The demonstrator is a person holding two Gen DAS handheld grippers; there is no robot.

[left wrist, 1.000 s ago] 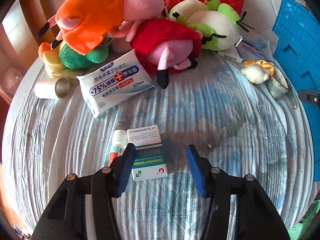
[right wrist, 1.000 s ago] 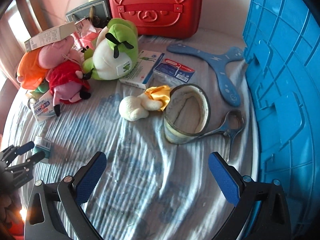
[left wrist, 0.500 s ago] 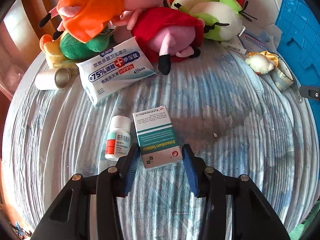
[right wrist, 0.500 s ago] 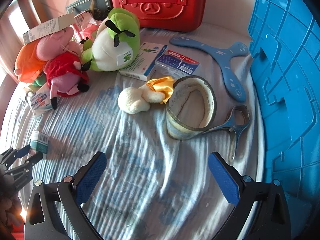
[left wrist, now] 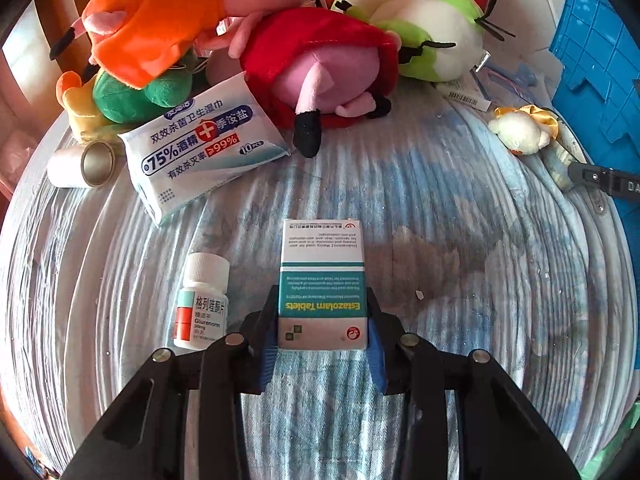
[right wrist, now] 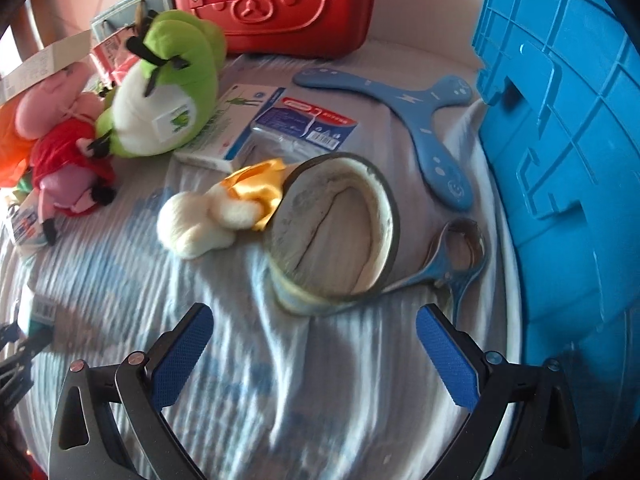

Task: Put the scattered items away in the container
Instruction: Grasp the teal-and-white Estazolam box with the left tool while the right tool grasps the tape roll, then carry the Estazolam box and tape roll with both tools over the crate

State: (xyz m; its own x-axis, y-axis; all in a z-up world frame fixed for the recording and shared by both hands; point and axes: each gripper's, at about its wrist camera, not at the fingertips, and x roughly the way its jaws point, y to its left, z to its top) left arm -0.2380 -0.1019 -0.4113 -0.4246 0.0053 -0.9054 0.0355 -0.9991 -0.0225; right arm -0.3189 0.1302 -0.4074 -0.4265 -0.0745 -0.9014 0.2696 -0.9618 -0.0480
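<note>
1. My left tool (left wrist: 323,330) is closing; the tablet box (left wrist: 322,285) sits between its jaws, the pads at both long sides of its near end.
2. The box lies flat on the striped cloth (left wrist: 460,240), its far end sticking out past the fingertips.
3. A white pill bottle (left wrist: 202,304) lies just beside the box, outside the left finger.
4. My right tool (right wrist: 314,346) is wide open, holding nothing. A tin (right wrist: 336,232) lies on its side just beyond the fingertips.
5. The blue crate (right wrist: 568,152) stands right of the tin.
</note>
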